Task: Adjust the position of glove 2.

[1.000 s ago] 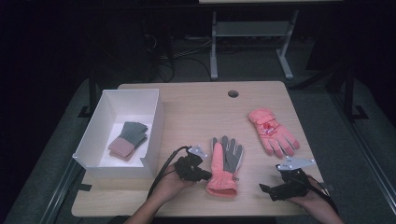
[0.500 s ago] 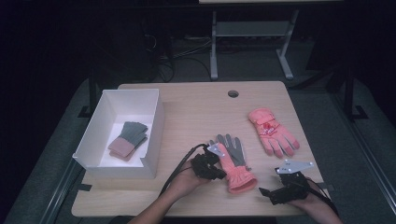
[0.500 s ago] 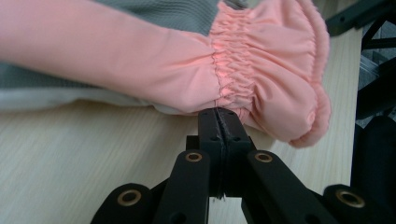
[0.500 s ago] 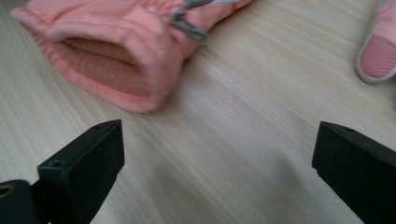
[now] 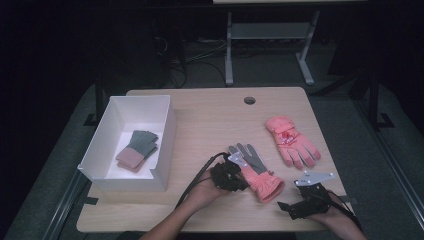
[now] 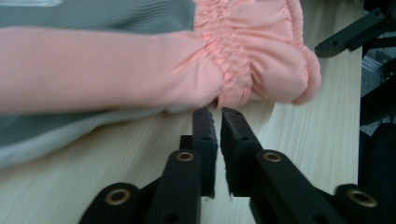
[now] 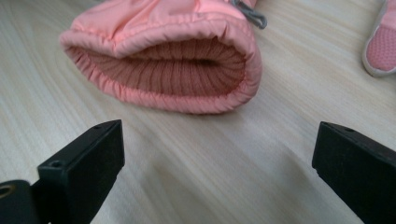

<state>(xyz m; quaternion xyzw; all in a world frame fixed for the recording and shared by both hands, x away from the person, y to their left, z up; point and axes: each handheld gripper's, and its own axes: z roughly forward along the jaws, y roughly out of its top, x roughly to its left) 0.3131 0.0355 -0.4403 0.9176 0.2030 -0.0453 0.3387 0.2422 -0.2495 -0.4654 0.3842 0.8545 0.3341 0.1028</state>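
On the wooden table [image 5: 210, 120] one grey-and-pink glove [image 5: 137, 149] already lies in the white box [image 5: 165, 135], while two gloves wait outside — the left gripper [image 6: 216, 116] nearly closed at the near glove [image 5: 256, 172], the right gripper [image 7: 215, 154] wide open before its cuff.

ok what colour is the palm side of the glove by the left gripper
Grey, with a salmon-pink cuff; the glove lies palm up. The high view shows it best.

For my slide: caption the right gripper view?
Open right gripper faces the pink glove's ribbed cuff opening on the table.
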